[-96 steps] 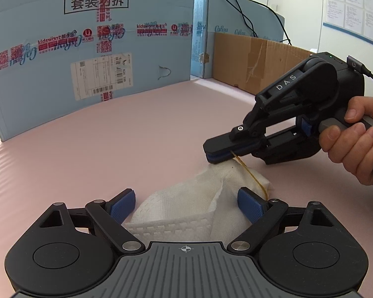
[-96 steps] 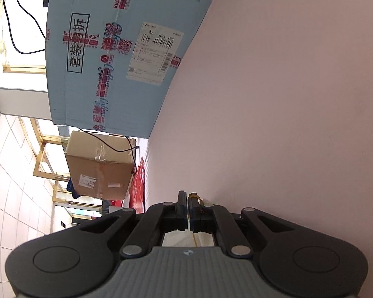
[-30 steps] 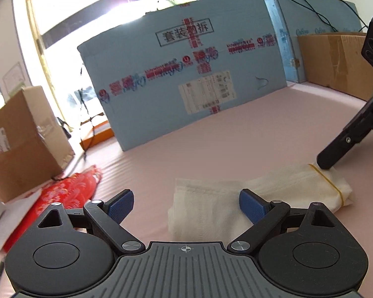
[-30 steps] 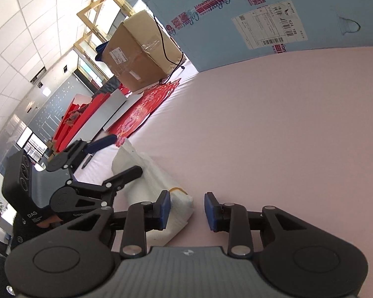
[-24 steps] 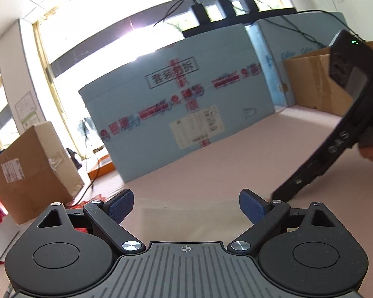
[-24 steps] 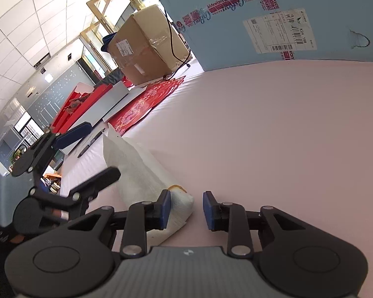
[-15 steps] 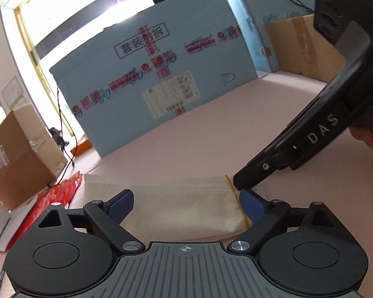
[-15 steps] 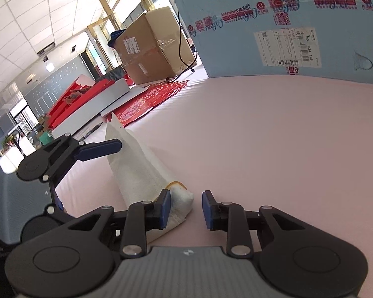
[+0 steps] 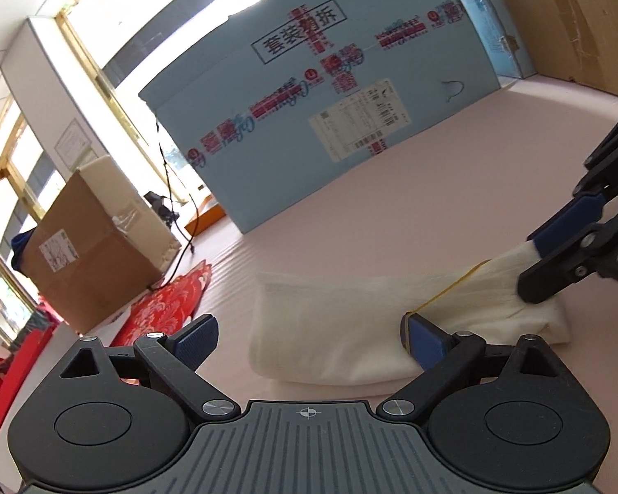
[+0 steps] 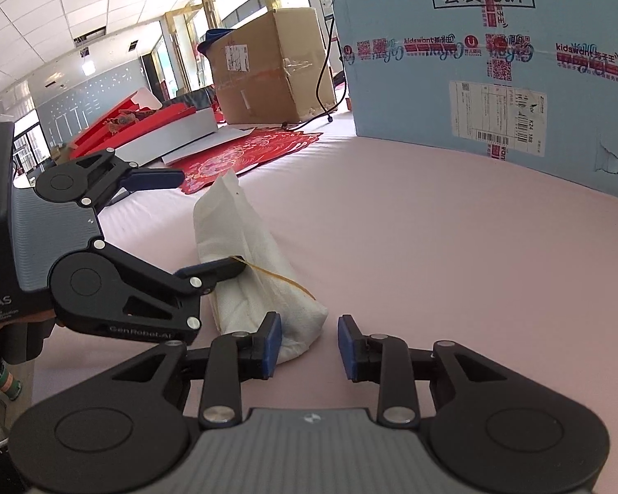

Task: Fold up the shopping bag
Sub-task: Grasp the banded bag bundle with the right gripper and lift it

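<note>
The white shopping bag lies folded into a long bundle on the pink table, with a yellow rubber band around its right end. In the right wrist view the bag runs away from the camera, and the band shows near its close end. My left gripper is open, its fingers astride the bundle, and the right fingertip touches the band. My right gripper is open, its left pad against the bag's near end. The right gripper's fingers sit at the bag's right end in the left wrist view.
A large blue carton stands at the back of the table. A brown cardboard box and red printed sheets lie at the far left. Another brown box stands at the back right.
The right gripper has let go of the bag's banded end and now stands open beside it. The left gripper swung around and moved in, its right fingertip now at the band.
</note>
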Demonstrator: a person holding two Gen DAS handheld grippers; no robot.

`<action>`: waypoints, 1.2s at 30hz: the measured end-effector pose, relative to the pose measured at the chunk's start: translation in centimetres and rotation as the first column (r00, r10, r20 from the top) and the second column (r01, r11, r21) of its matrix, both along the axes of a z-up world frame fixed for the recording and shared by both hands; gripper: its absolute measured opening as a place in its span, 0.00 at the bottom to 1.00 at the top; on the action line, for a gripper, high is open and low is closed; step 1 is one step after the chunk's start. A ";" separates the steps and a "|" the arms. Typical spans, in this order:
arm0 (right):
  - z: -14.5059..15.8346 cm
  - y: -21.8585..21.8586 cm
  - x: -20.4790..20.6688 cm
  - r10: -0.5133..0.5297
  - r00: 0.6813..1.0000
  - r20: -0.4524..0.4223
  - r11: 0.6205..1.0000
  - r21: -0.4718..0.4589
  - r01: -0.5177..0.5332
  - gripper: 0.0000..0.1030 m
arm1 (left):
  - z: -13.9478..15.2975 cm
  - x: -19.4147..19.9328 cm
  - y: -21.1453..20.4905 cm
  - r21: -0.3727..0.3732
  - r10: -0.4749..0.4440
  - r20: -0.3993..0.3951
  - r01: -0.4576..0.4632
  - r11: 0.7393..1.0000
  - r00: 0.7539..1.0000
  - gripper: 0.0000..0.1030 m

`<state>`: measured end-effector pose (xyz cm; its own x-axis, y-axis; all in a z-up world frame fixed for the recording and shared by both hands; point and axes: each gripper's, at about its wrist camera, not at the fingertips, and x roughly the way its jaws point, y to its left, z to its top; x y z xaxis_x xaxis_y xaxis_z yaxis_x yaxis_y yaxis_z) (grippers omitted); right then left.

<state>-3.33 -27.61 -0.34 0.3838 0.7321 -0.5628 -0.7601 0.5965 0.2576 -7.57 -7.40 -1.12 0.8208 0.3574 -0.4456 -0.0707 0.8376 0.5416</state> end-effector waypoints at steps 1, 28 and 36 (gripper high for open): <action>0.0 0.0 0.0 -0.002 1.000 -0.002 1.000 0.001 0.002 0.31 | -0.2 -0.4 0.5 -0.001 0.010 0.002 -0.010 1.000 1.000 0.95; -0.3 5.8 -9.4 0.265 0.788 0.556 0.938 -0.339 -0.076 0.15 | 2.1 8.2 6.1 -0.416 -0.182 -0.062 0.140 0.898 0.981 1.00; -1.2 6.7 -11.5 0.330 0.680 0.655 0.909 -0.415 -0.041 0.14 | 3.2 5.8 4.9 -0.413 -0.301 -0.046 0.256 0.874 0.953 1.00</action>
